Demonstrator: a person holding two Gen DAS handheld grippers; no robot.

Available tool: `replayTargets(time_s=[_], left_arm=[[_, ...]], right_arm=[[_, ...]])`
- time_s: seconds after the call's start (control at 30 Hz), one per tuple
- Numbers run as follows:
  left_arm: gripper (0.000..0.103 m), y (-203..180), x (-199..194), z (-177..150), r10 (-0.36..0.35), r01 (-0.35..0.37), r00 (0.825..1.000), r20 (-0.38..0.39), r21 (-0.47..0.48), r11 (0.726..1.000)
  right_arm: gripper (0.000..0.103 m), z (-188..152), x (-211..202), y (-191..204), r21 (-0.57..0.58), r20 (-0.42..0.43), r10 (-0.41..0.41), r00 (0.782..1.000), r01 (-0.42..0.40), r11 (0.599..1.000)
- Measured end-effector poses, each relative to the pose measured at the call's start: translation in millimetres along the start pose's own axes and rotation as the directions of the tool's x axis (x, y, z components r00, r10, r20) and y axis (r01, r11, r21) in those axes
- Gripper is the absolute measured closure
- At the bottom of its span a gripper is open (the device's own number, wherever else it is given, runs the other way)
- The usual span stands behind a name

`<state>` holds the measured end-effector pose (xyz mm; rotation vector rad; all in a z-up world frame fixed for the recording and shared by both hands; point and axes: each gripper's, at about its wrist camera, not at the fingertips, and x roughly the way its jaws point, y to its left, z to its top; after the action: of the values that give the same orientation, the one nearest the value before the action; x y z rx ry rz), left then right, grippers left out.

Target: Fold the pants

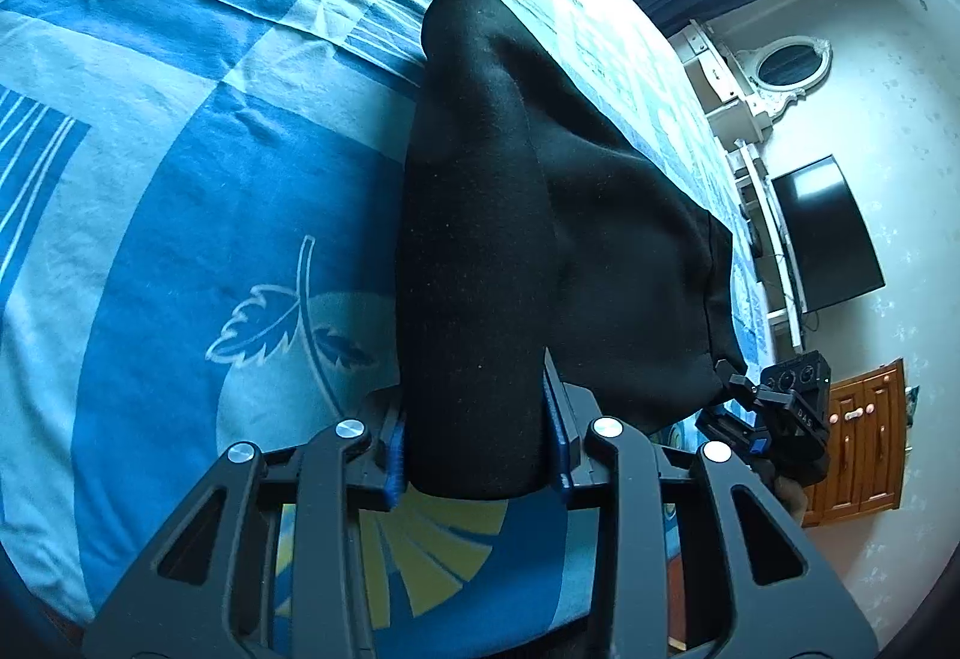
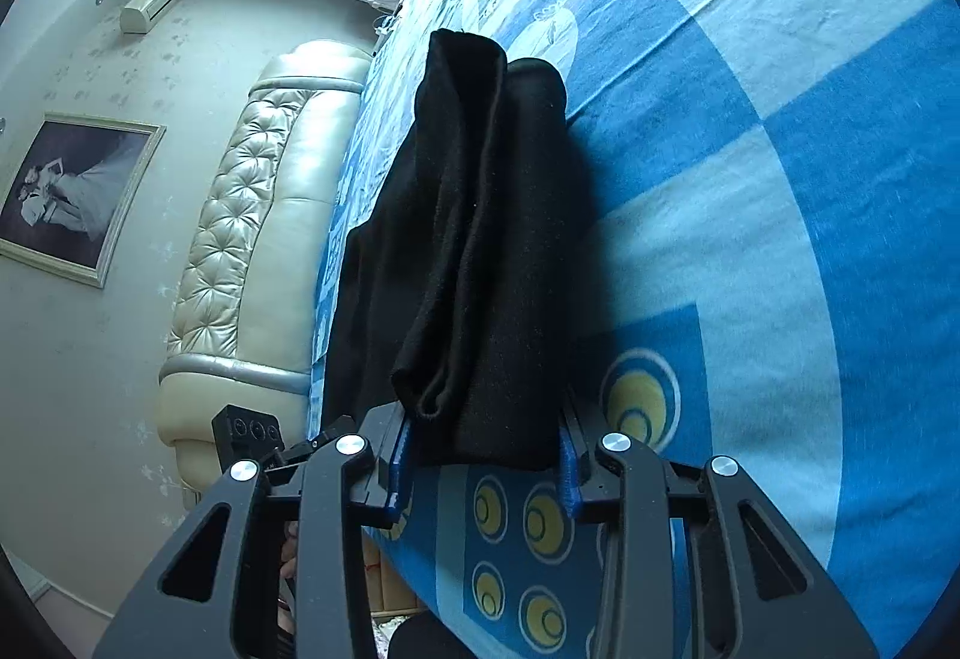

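**Black pants lifted by one end, a tool on each corner**

Both tools have a hold of the black pants, and the cloth runs away from each of them down to the bed with its blue patterned sheet. The left tool is clamped on a thick bundle of fabric that fills the gap between its blue-padded fingers; from there the pants stretch forward and away, the far end resting on the sheet. Off to that tool's right, the right tool shows at the other corner of the same raised edge, gripping it there as far as I can make out.

From the right tool's own view the story matches: its fingers are closed on a doubled stack of layers, with a rolled fold hanging just ahead of the left finger. The pants look already halved lengthwise, legs stacked one on the other.

Holding the two corners apart and level keeps the edge taut, so the cloth hangs as one flat panel rather than bunching. My guess is that the raised end is about to be carried forward over the part lying on the bed to make the next fold. The risk is that the loose inner layer slips out of line.

The padded headboard stands well off to the right tool's left.
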<state>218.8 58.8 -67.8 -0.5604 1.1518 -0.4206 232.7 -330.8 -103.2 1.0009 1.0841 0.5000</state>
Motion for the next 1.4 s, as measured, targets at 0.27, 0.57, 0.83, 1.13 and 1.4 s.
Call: replayTargets(time_s=[0.27,0.57,0.83,1.13,1.4], left_arm=[[0.069,3,-10,-14,0.026,-0.026,1.000,-0.017,0.000,1.000],[0.069,3,-14,-27,0.040,-0.040,0.999,-0.019,0.013,0.999],[0.067,14,-6,-31,0.027,-0.027,1.000,-0.002,0.038,0.999],[0.066,22,-5,-35,-0.010,0.010,1.000,0.009,0.036,0.999],[0.062,27,-9,-39,-0.043,0.043,0.999,0.013,0.037,0.998]], right_arm=[[0.066,-28,-8,-3,0.012,-0.015,0.015,1.000,-0.015,1.000],[0.066,-48,-15,-7,0.015,-0.031,0.021,0.999,-0.021,1.000],[0.066,-49,-10,-20,0.033,-0.025,0.043,0.999,-0.042,0.999],[0.066,-52,-12,-23,0.035,-0.021,0.063,0.998,-0.063,0.997],[0.066,-53,-14,-27,0.047,-0.021,0.080,0.997,-0.079,0.996]])
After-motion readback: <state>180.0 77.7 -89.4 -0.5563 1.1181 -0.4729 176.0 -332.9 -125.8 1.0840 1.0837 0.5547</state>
